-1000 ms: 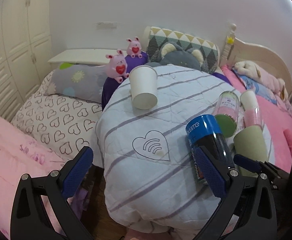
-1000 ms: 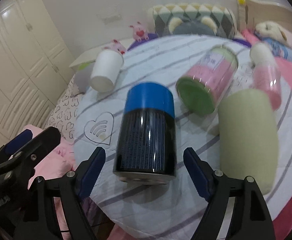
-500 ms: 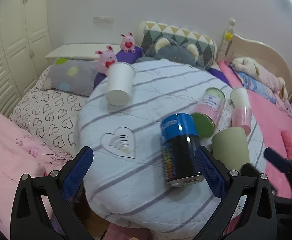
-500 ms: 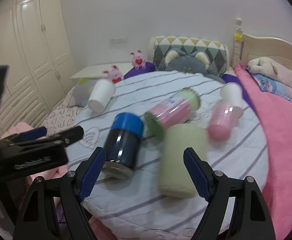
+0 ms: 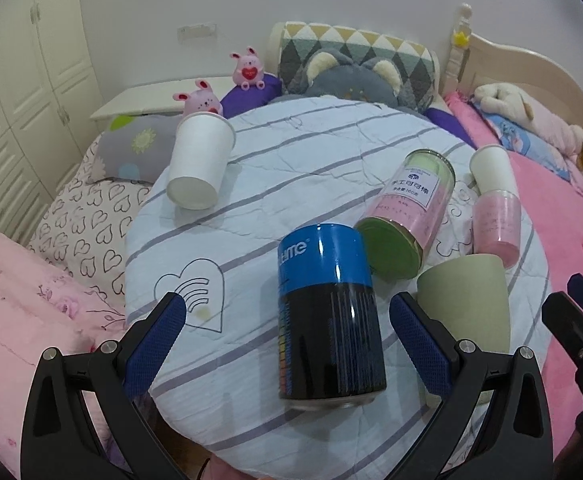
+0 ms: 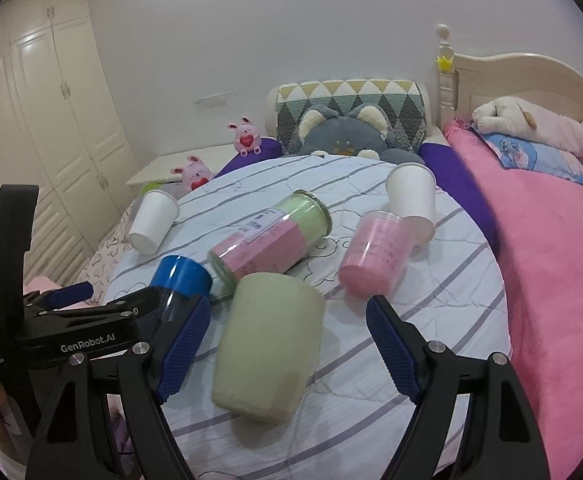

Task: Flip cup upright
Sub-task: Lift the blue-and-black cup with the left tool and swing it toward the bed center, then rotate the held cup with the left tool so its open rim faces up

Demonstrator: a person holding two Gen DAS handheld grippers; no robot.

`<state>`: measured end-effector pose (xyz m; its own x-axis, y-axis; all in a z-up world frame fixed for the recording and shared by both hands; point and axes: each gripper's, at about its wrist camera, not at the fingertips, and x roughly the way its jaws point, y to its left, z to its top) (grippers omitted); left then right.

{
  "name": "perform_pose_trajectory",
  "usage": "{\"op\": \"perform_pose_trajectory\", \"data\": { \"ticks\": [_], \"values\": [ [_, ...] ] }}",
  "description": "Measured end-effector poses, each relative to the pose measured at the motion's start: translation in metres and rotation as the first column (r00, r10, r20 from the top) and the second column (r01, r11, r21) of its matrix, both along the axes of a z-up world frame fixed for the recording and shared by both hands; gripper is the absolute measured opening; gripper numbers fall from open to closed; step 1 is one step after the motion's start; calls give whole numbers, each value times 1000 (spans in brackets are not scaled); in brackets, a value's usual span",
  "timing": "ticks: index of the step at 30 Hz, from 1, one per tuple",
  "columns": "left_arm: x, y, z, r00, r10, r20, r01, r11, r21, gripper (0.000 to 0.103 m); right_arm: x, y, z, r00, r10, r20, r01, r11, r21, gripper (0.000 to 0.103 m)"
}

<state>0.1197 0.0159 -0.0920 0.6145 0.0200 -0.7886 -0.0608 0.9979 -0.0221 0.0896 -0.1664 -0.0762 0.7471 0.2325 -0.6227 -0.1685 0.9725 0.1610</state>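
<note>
Several cups and cans lie on their sides on a round striped table (image 5: 291,160). A blue-lidded black can (image 5: 327,316) lies between the open fingers of my left gripper (image 5: 287,344). A pale green cup (image 6: 267,344) lies between the open fingers of my right gripper (image 6: 287,348); it also shows in the left wrist view (image 5: 467,300). A white paper cup (image 5: 199,164) lies far left. A pink-and-green jar (image 5: 407,208), a pink cup (image 6: 371,256) and a second white cup (image 6: 411,192) lie further back.
The table stands against a bed with a pink blanket (image 6: 551,240) on the right and heart-print bedding (image 5: 83,224) on the left. Plush toys (image 5: 247,68) and a patterned pillow (image 6: 351,112) sit behind. White wardrobes (image 6: 31,120) line the left wall.
Both grippers have moved closer to the table. The black can is now framed by my left fingers and the green cup by my right fingers. No object has moved.
</note>
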Motion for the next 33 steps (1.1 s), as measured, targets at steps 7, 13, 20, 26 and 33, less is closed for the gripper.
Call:
{"op": "perform_pose_trajectory", "data": {
  "ticks": [7, 13, 20, 26, 33],
  "values": [
    [14, -12, -7, 999, -4, -33, 5, 1000, 29, 103, 16, -13, -9, 1000, 0, -19, 1, 1000, 26, 82],
    [29, -18, -14, 997, -11, -79, 13, 1000, 19, 103, 25, -21, -14, 1000, 1, -27, 0, 999, 48, 82],
    [45, -12, -29, 988, 15, -153, -17, 1000, -10, 103, 32, -30, -19, 999, 5, -43, -2, 997, 73, 82],
    [53, -14, -34, 984, 17, -175, -15, 1000, 10, 90, 37, -34, -22, 999, -2, -54, 6, 997, 79, 82],
    [48, -14, -27, 992, -14, -129, 15, 1000, 9, 71, 36, -31, -22, 998, 6, -55, -2, 997, 74, 82]
  ]
}}
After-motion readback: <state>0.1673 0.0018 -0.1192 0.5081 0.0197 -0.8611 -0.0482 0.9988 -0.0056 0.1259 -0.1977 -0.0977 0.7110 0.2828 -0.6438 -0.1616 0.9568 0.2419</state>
